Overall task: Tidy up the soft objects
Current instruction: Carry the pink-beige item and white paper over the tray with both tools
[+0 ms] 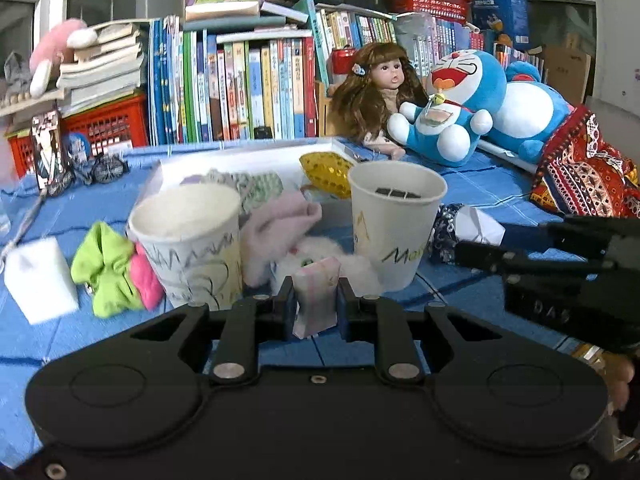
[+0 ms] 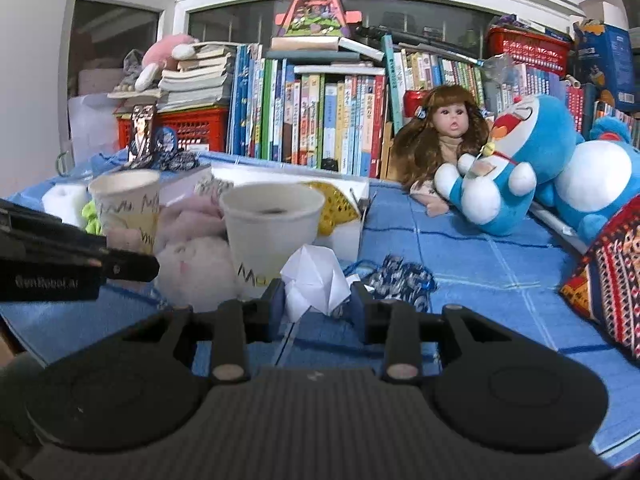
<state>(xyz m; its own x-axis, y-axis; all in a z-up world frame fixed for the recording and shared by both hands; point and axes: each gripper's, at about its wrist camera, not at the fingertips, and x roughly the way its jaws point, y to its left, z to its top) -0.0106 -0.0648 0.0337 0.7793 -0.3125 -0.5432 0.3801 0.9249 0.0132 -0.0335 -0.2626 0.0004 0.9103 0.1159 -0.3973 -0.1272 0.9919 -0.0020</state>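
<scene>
Soft objects heaped between two paper cups: pink cloth (image 1: 280,216), white fluffy toy (image 1: 320,252) on blue cloth-covered table (image 1: 480,184). Left gripper (image 1: 314,300) clamped on small pinkish folded pack (image 1: 316,296), held in front of heap. Right gripper (image 2: 318,296) pinching white folded paper piece (image 2: 316,276). Left cup (image 1: 192,244) and right cup (image 1: 394,224) flank heap. Green-pink fabric (image 1: 112,268), white sponge block (image 1: 40,280) left of cups. Doll (image 1: 380,92), blue plush cat (image 1: 452,108), books (image 1: 240,84) behind.

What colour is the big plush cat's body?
Blue with a white face, belly and paws; the plush cat shows best in the left wrist view.
</scene>
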